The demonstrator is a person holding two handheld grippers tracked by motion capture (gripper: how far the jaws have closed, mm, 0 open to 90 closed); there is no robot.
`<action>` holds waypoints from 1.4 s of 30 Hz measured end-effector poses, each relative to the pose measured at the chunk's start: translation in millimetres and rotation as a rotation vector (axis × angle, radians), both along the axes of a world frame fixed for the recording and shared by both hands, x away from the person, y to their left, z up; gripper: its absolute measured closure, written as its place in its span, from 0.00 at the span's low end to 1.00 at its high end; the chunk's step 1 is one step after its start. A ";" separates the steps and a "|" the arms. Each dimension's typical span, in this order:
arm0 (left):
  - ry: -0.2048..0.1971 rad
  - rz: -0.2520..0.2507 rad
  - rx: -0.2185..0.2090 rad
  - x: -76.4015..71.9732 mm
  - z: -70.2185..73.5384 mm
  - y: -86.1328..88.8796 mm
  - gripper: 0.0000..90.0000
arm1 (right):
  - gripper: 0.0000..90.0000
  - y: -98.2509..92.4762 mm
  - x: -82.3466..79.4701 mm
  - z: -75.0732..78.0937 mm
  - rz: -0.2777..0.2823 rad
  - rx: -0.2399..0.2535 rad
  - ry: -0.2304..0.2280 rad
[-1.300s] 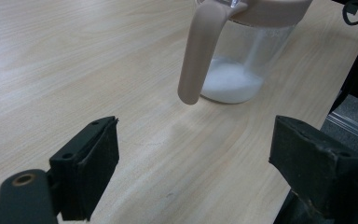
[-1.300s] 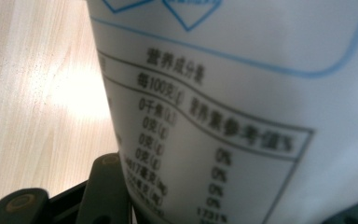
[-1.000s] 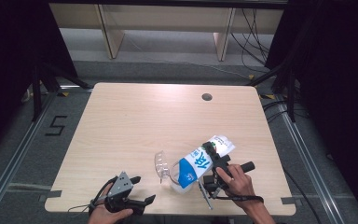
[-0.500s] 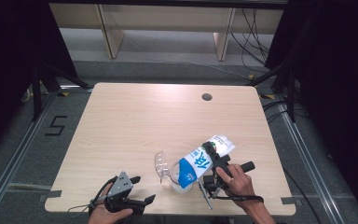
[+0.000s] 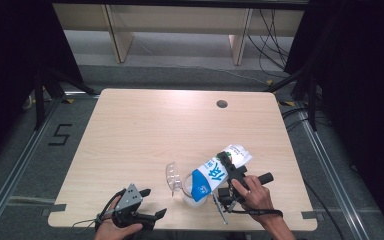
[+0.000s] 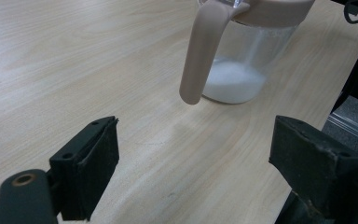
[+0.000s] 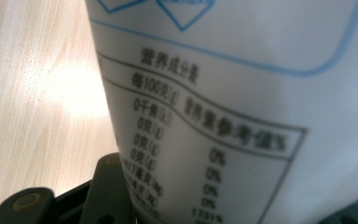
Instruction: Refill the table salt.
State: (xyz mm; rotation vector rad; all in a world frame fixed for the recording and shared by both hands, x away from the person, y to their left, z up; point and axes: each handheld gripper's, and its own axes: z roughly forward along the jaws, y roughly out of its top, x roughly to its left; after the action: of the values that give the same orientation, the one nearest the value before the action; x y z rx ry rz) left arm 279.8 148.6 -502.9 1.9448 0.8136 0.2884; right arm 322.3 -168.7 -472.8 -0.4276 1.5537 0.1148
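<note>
The bag [image 5: 220, 170] is a soft white pouch with a blue band and blue characters across its side, lying tilted over the near right part of the table [image 5: 145, 130], its lower end dipping toward the open mouth of the pitcher [image 5: 182, 184] and its upper end raised to the far right. In the right gripper view its skin is smooth and slightly bulging, printed with a blurred nutrition panel in dark type inside blue outlines. The right gripper [image 5: 228, 176] grasps the bag around its middle, its black jaws set partway apart with the pouch pressed between them, and they have just been easing a little closer on it; the person's right hand [image 5: 254, 196] wraps the handle behind. The pitcher is clear plastic with a beige rim and a curved beige handle [image 6: 200, 56], standing upright just left of the bag, and a low layer of white granules [image 6: 233, 81] lies at its bottom. The left gripper [image 5: 141, 216] sits at the near left edge of the table, well apart from the pitcher, its fingers [image 6: 91, 168] released and spread wide with nothing between them; their pads are matte black blocks with worn edges. The tabletop is pale wood grain, with a small round hole [image 5: 222, 104] near its far right side.
</note>
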 end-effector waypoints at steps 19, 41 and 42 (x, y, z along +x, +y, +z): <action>0.004 0.013 -0.012 -0.3 -0.4 0.0 0.17 | 0.63 0.4 0.4 0.5 0.007 -0.006 -0.004; 0.002 0.017 -0.008 -0.3 0.0 0.3 0.17 | 0.63 -0.5 -0.3 0.2 -0.004 0.018 0.000; 0.002 0.015 -0.008 -0.2 -0.1 0.4 0.17 | 0.63 -0.5 -0.4 0.3 -0.004 0.016 -0.001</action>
State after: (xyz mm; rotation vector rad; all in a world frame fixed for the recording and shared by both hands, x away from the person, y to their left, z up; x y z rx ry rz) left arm 279.6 149.0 -502.9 1.9327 0.8291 0.2922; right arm 321.9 -169.2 -472.6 -0.4117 1.5515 0.1238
